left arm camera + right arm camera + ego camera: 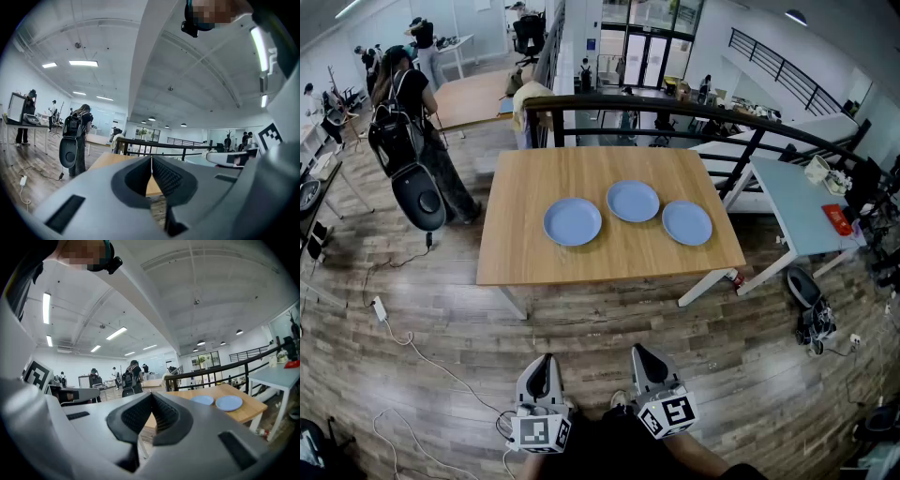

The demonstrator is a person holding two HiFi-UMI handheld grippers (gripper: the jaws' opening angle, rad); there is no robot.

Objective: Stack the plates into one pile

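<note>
1. left light-blue round plate [573, 221], middle plate [633, 201] and right plate [687, 222] are laid unstacked in a row on the rectangular wooden table [525, 258], frame centre.
2. left gripper [546, 359] and right gripper [639, 352], at bottom centre, are held closed and empty.

No text, label, brand, number or sign can be read in any view.

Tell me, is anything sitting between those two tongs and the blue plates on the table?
Nothing visible does. The three blue plates lie apart on the table, bare wood in front of them. Between its near edge and the left tongs and right tongs, both shut and empty, there is only floor.
</note>
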